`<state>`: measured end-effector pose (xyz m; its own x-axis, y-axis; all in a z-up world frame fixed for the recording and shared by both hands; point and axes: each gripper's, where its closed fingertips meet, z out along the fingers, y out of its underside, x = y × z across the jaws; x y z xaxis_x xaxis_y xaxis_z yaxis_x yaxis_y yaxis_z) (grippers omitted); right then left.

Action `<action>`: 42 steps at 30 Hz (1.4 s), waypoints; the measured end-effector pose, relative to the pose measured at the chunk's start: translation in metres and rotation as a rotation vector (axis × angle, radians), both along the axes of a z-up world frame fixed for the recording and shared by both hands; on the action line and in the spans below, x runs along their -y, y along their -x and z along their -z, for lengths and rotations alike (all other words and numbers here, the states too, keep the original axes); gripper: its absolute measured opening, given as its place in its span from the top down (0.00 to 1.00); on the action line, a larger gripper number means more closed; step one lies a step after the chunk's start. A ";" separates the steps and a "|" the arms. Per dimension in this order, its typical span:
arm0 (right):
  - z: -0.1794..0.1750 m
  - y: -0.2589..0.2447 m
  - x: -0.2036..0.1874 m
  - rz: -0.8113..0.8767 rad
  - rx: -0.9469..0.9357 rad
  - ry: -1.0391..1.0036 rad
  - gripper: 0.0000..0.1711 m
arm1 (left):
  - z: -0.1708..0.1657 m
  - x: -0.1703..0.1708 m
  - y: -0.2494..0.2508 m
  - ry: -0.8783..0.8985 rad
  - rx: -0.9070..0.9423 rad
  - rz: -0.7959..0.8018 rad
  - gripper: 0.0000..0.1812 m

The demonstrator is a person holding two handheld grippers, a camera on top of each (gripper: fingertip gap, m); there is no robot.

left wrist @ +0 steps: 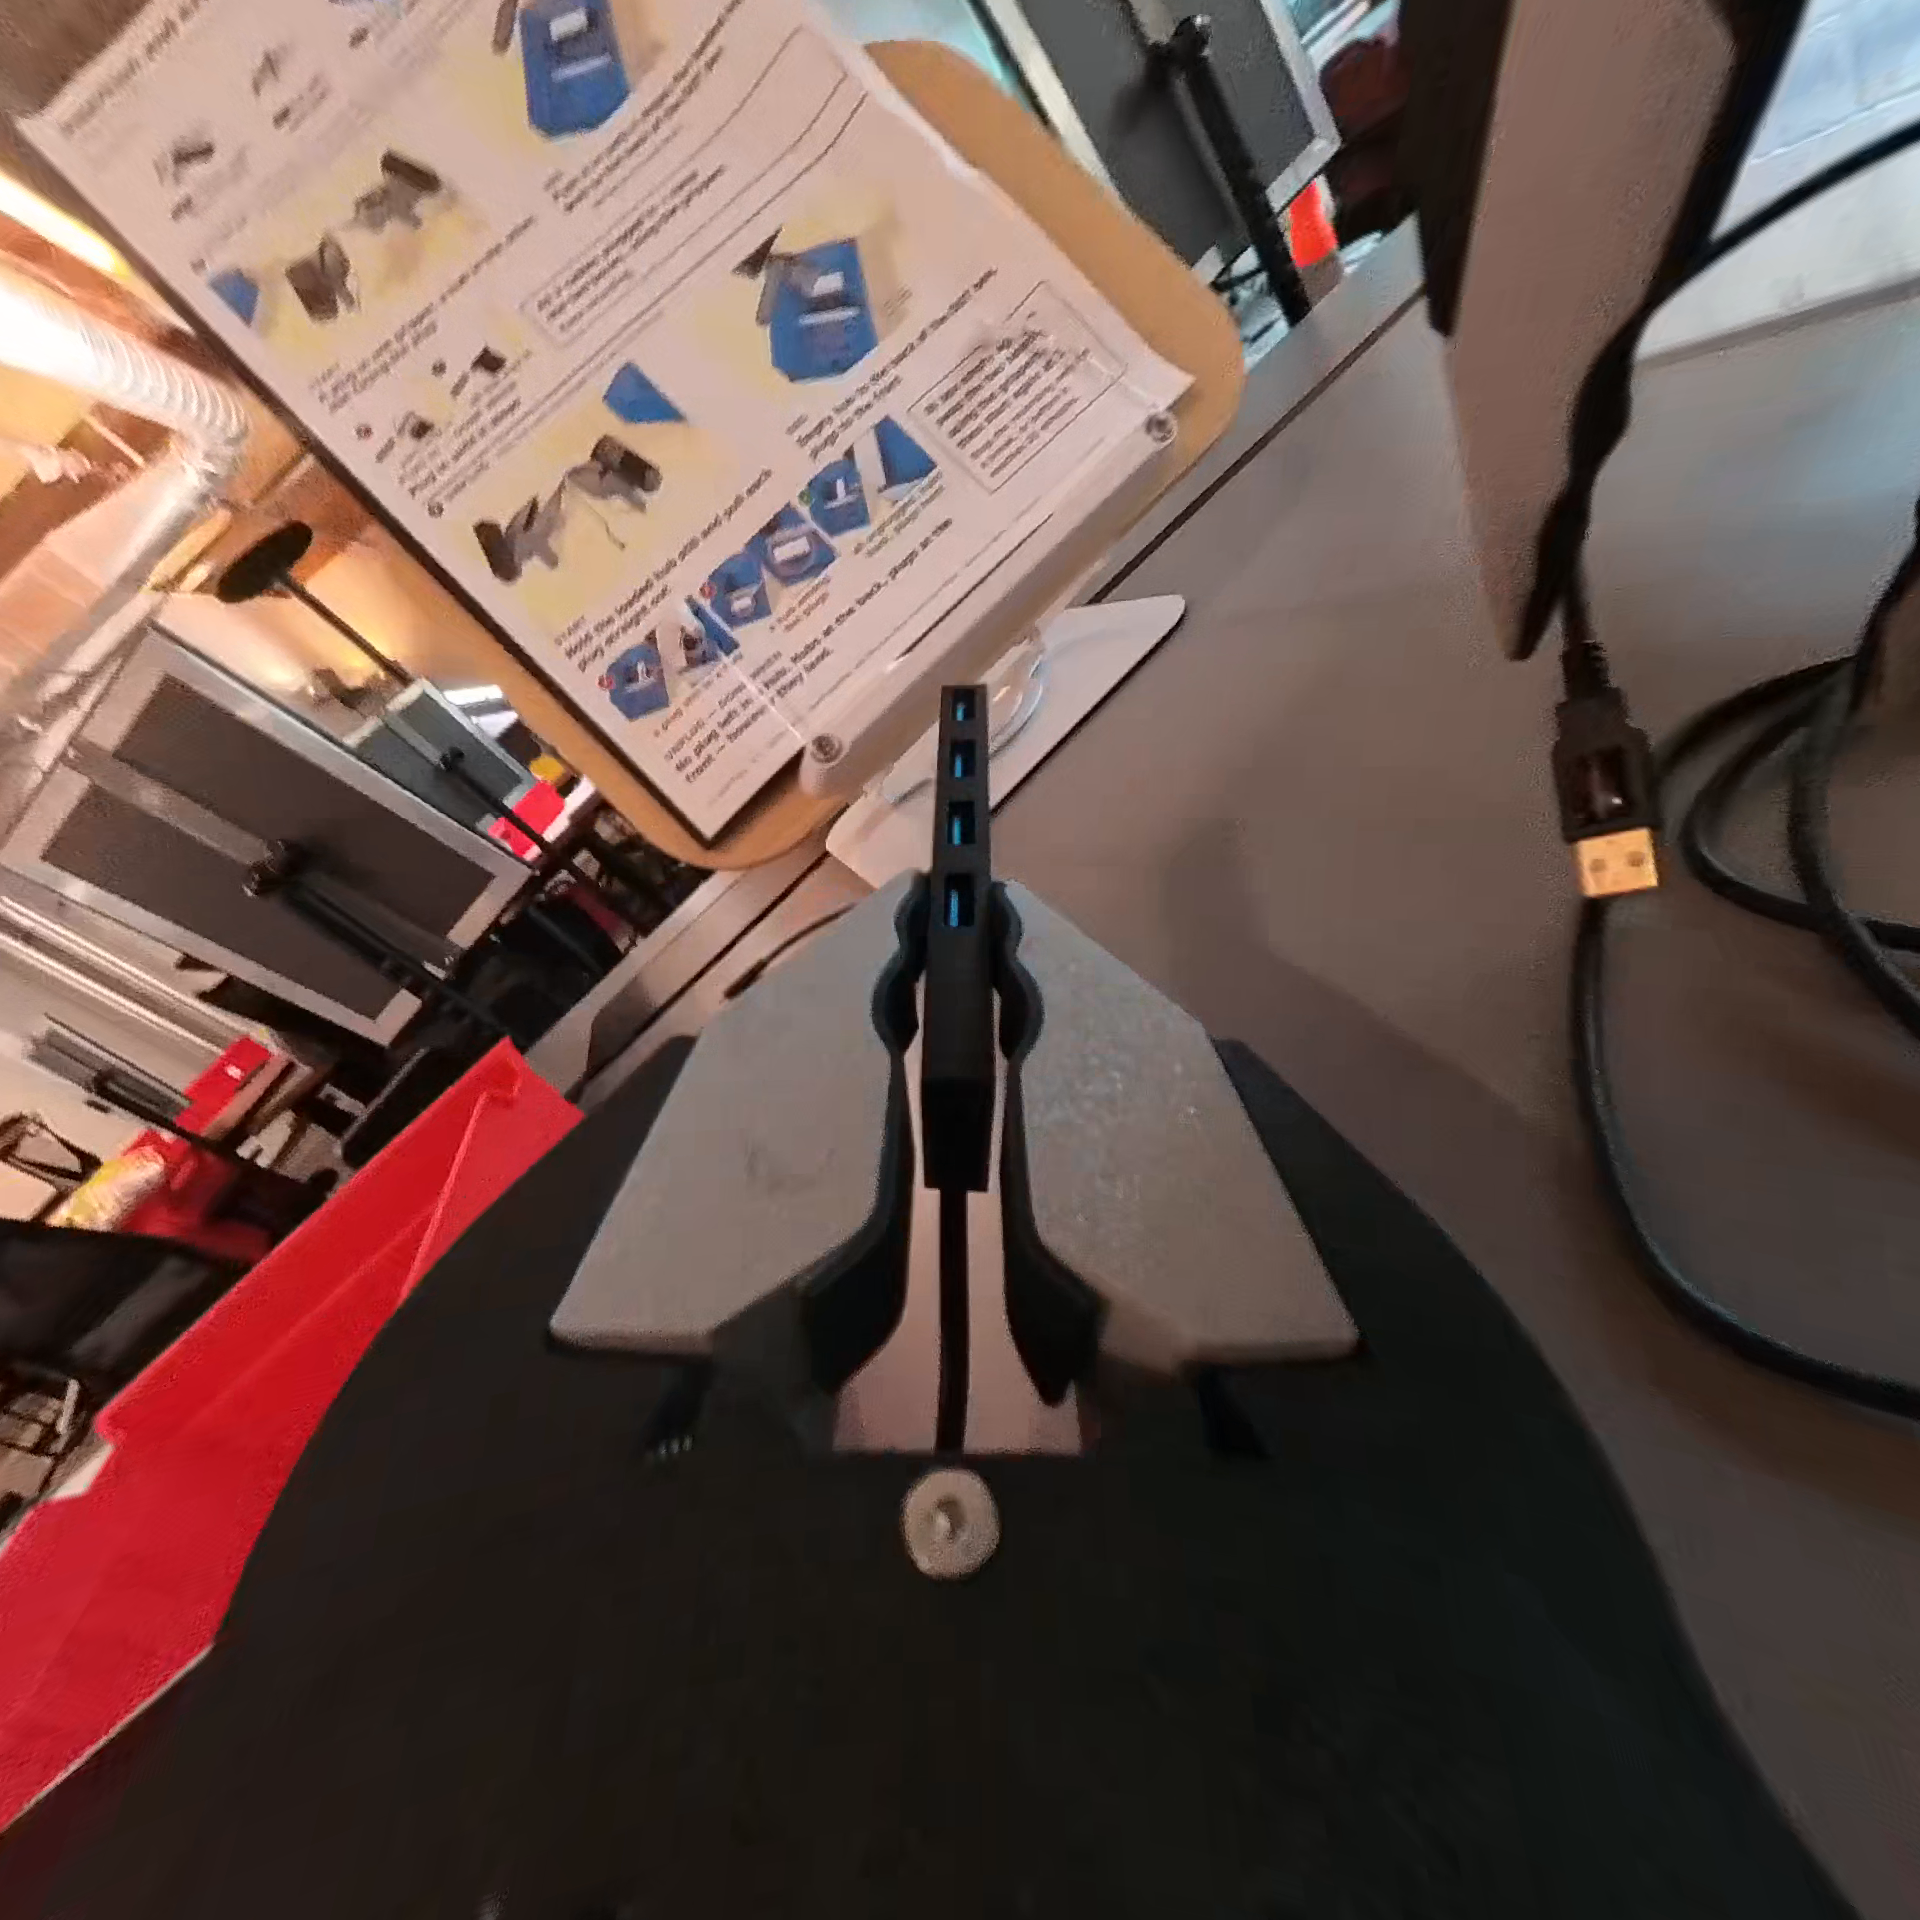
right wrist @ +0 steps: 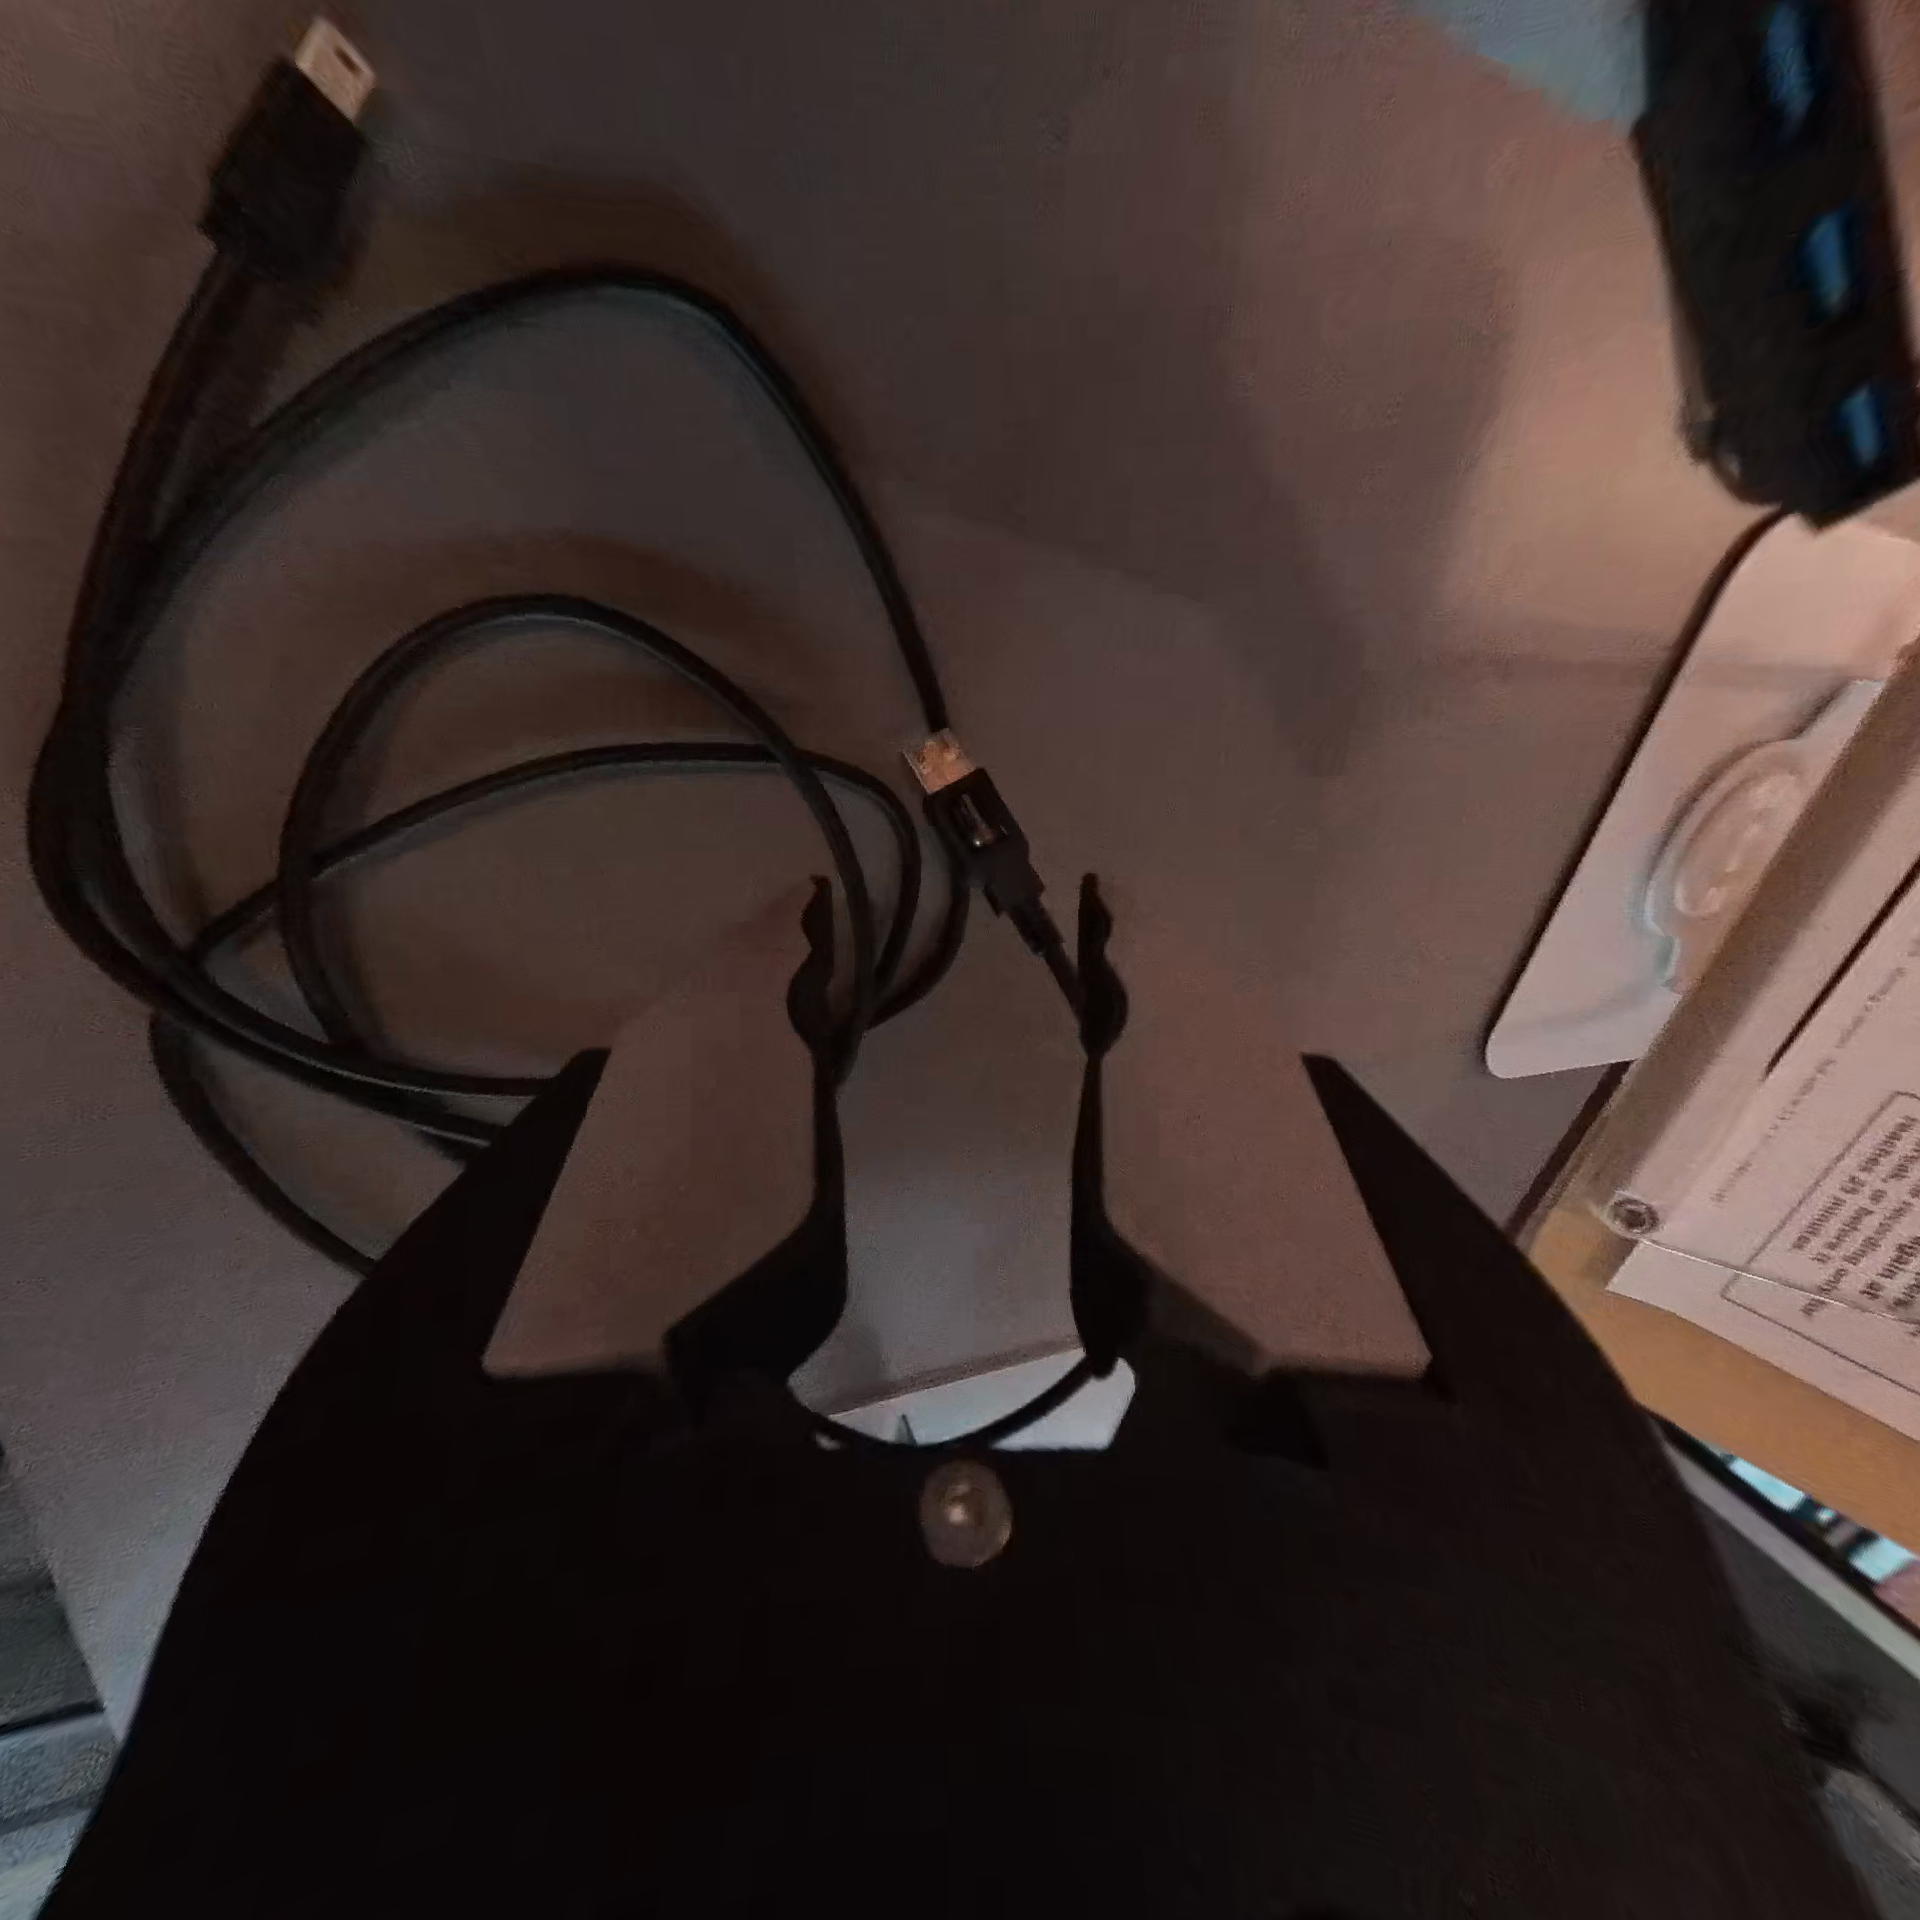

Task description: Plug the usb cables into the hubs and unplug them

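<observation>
Clamping the black hub (left wrist: pixel 958 997) by its near end, the left gripper (left wrist: pixel 954 925) points its blue ports outward, likely for plugging. Right view: the right gripper (right wrist: pixel 951 914) gapes empty over a cable plug (right wrist: pixel 961 795) on the table (right wrist: pixel 1195 312).

Coiled black cables (right wrist: pixel 499 831) crowd the surface (right wrist: pixel 1195 364) left of the right tool (right wrist: pixel 951 914); the sign stand's white base (right wrist: pixel 1683 810) blocks its right. Bare surface lies between.
</observation>
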<state>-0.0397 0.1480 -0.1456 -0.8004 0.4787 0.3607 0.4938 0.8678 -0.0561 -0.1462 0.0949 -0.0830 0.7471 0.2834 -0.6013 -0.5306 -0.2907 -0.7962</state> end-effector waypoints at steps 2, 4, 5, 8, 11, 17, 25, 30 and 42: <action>0.008 -0.001 -0.016 0.038 0.038 -0.012 0.77 | 0.000 0.001 0.001 -0.005 0.010 0.006 0.95; 0.014 0.004 -0.027 0.058 0.027 -0.018 0.84 | -0.001 -0.001 -0.005 -0.004 -0.008 0.026 0.95; 0.017 0.006 -0.030 0.068 0.024 -0.006 0.85 | 0.001 -0.003 -0.008 0.009 -0.027 0.029 0.95; 0.021 0.011 -0.034 0.091 0.019 0.034 0.81 | 0.007 -0.008 -0.014 0.055 -0.081 0.034 0.95; 0.020 0.019 -0.034 0.099 -0.009 0.097 0.81 | 0.008 -0.009 -0.017 0.055 -0.082 0.038 0.95; 0.030 0.020 -0.035 0.136 0.060 0.224 0.82 | 0.008 -0.008 -0.011 0.049 -0.038 0.025 0.95; 0.041 0.025 -0.027 0.183 0.110 0.479 0.92 | 0.013 -0.010 -0.014 0.083 -0.063 0.030 0.95; 0.027 0.042 -0.027 0.278 -0.115 0.553 0.93 | 0.017 -0.011 -0.013 0.101 -0.064 0.032 0.95; -0.011 0.045 -0.024 0.523 -0.679 0.548 0.93 | 0.039 -0.014 0.001 0.320 -0.296 -0.133 0.95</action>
<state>-0.0851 0.1720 -0.1348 -0.1511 0.9461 0.2864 0.5201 0.3225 -0.7909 -0.1470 0.1090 -0.1220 0.4992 0.1302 -0.8566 -0.6637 -0.5782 -0.4747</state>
